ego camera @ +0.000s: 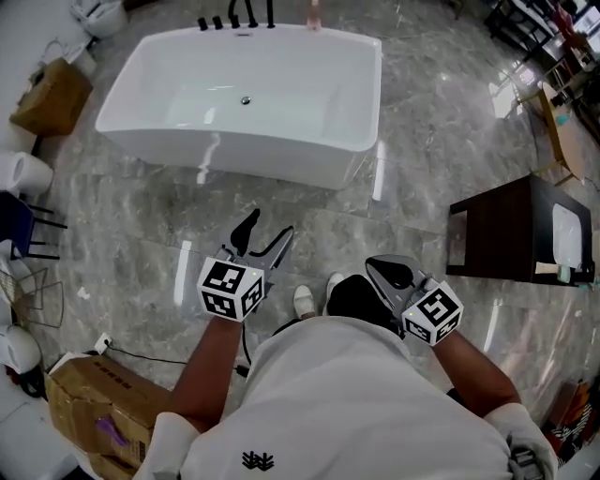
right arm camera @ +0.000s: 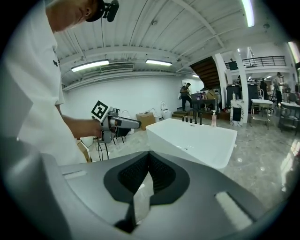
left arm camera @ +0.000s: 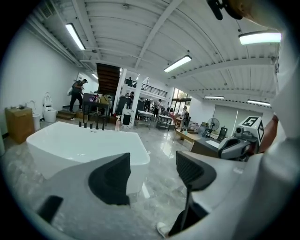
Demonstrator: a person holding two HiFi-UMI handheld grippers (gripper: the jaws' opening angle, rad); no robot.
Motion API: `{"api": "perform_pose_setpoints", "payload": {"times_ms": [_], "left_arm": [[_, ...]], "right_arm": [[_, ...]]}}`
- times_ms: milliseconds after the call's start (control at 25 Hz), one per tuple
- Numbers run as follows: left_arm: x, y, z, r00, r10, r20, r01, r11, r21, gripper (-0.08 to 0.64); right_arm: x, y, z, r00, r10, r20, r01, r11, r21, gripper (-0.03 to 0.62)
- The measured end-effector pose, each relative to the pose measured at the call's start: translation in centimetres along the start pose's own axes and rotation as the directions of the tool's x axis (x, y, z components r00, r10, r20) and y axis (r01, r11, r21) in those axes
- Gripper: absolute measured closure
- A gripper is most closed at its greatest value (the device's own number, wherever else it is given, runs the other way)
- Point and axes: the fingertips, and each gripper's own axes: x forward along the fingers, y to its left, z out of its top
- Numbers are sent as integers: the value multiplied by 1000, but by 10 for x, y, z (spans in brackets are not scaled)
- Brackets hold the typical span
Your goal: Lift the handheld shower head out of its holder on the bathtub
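The white bathtub [ego camera: 281, 150] stands on the marble floor ahead of me. A row of black fittings [ego camera: 234, 19] rises from its far rim; I cannot tell which one is the handheld shower head. The same fittings [left arm camera: 91, 124] look small in the left gripper view, and the fittings [right arm camera: 192, 119] are small in the right gripper view too. My left gripper [ego camera: 267, 232] is held well short of the tub, open, with nothing between its fingers [left arm camera: 110, 180]. My right gripper [ego camera: 380, 269] is beside it, shut and empty, its pads [right arm camera: 149, 176] pressed together.
A pink bottle [ego camera: 314, 14] stands on the tub's far rim next to the fittings. A dark wooden cabinet [ego camera: 516, 230] is at the right. Cardboard boxes [ego camera: 98, 398] lie at the lower left, and toilets and a chair [ego camera: 23, 225] line the left side. People stand far back by the stairs [left arm camera: 77, 93].
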Motion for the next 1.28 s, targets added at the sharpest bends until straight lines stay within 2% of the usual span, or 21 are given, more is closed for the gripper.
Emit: {"api": "perform_pose_setpoints", "payload": {"times_ms": [120, 280, 480, 720, 880, 1040, 1280], "left_arm": [[29, 14, 7, 1000, 9, -15, -9, 1000, 0, 255], [65, 39, 31, 999, 35, -26, -35, 999, -15, 255], [119, 53, 67, 997, 50, -56, -49, 999, 19, 256], [178, 76, 103, 994, 78, -71, -77, 997, 16, 256], [212, 85, 117, 994, 80, -79, -79, 997, 15, 256], [237, 97, 135, 993, 82, -84, -80, 997, 18, 258], [278, 135, 162, 994, 62, -94, -57, 997, 61, 259]], "right_arm": [[14, -38, 14, 1000, -4, 7, 4, 1000, 18, 578], [43, -89, 40, 1000, 12, 8, -12, 1000, -3, 578], [67, -149, 73, 998, 57, 29, -57, 998, -5, 578], [95, -203, 98, 990, 133, 37, -133, 991, -11, 578], [107, -231, 102, 988, 151, 43, -151, 988, -21, 578], [114, -257, 116, 989, 125, 78, -125, 992, -3, 578], [129, -306, 128, 992, 13, 126, -18, 999, 43, 578]]}}
